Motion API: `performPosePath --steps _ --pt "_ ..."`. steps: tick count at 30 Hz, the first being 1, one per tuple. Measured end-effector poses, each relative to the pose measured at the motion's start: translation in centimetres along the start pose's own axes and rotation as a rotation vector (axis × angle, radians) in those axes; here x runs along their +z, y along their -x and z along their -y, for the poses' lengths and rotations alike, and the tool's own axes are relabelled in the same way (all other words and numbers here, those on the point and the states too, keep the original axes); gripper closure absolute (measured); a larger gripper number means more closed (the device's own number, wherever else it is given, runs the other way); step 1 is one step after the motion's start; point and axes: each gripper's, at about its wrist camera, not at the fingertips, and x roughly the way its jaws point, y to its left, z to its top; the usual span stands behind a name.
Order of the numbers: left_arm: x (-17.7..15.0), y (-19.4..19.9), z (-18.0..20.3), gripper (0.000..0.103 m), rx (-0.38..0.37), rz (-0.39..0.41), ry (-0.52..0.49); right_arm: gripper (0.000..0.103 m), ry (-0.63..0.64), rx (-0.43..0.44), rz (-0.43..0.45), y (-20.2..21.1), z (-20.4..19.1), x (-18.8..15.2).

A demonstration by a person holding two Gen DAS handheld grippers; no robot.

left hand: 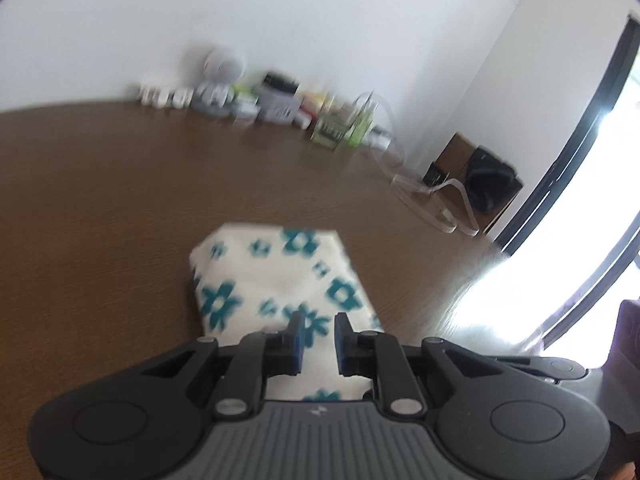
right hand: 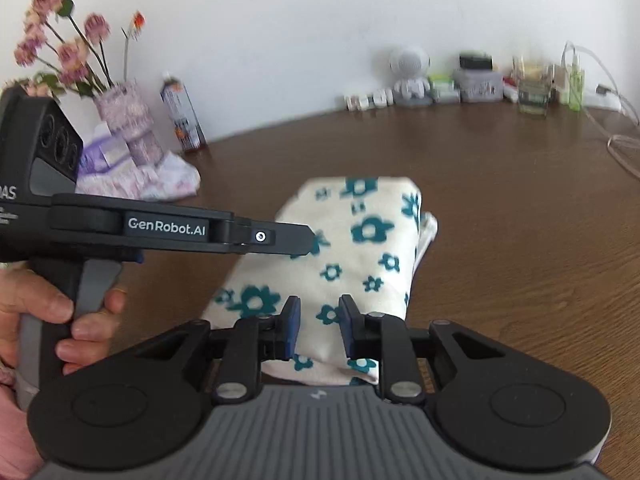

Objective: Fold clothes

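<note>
Cream cloth (right hand: 344, 264) printed with teal flowers lies folded into a compact bundle on the brown wooden table (right hand: 520, 240), near its front edge and well apart from the clutter along the wall. The right gripper (right hand: 319, 330) hangs just above the bundle's near end, its blue-padded fingers (right hand: 290, 330) parted with a narrow gap and nothing between them – the cloth shows through the gap, though whether the tips touch it cannot be told. The left gripper (right hand: 308, 240) reaches in from the left over the bundle's middle, seen side-on from the right wrist, its handle held by a hand (right hand: 60, 320); in its own view the left gripper (left hand: 318, 342) also shows its fingers apart, hovering over the near part of the cloth (left hand: 276, 276) without pinching it. At the table's far left stand a vase (right hand: 128, 124) of pink flowers, a can (right hand: 182, 116) beside it, and some pale lilac wrapping (right hand: 132, 176) at the vase's foot. Along the wall on the right sit a small white robot figure (right hand: 410, 76), a grey box (right hand: 478, 84) and a glass (right hand: 534, 98), blurred, with clear cables (left hand: 432, 196) trailing across the table toward its right edge.
</note>
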Motion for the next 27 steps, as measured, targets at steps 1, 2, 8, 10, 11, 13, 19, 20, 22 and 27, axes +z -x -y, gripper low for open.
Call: performPosePath --steps 1,2,8,10,11,13,19,20,22,27 --pt "-0.1 0.2 -0.2 0.098 0.001 -0.001 0.009 0.082 0.001 0.001 0.005 0.1 -0.1 0.1" --pt "-0.1 0.3 -0.3 0.098 0.002 -0.002 0.017 0.082 0.002 0.003 0.010 0.2 -0.1 0.2" --pt "-1.2 2.1 -0.2 0.087 -0.010 0.005 -0.066 0.082 -0.003 0.005 0.020 0.2 0.3 0.5" --pt "-1.5 2.1 -0.2 0.092 -0.008 0.003 -0.086 0.082 0.002 0.001 0.009 -0.2 0.4 0.7" --pt "-1.4 2.6 0.1 0.091 -0.014 0.014 -0.098 0.082 -0.001 0.006 0.026 0.2 0.3 0.9" --pt "-1.3 3.5 0.6 0.090 -0.025 0.037 -0.122 0.082 -0.007 0.010 0.061 0.8 0.4 1.2" --pt "-2.2 2.4 0.9 0.087 0.010 -0.022 -0.182 0.081 0.000 -0.006 0.019 -0.6 0.3 1.1" --pt "-1.9 3.4 1.2 0.083 0.000 0.009 -0.200 0.081 -0.004 0.004 0.043 0.0 0.4 1.2" --pt "-1.8 4.0 1.5 0.075 0.000 0.039 -0.213 0.081 -0.012 0.016 0.065 0.5 0.5 1.4" --pt "-1.6 3.3 0.6 0.074 0.030 0.033 -0.152 0.081 -0.028 0.013 0.031 -0.4 0.9 1.6"
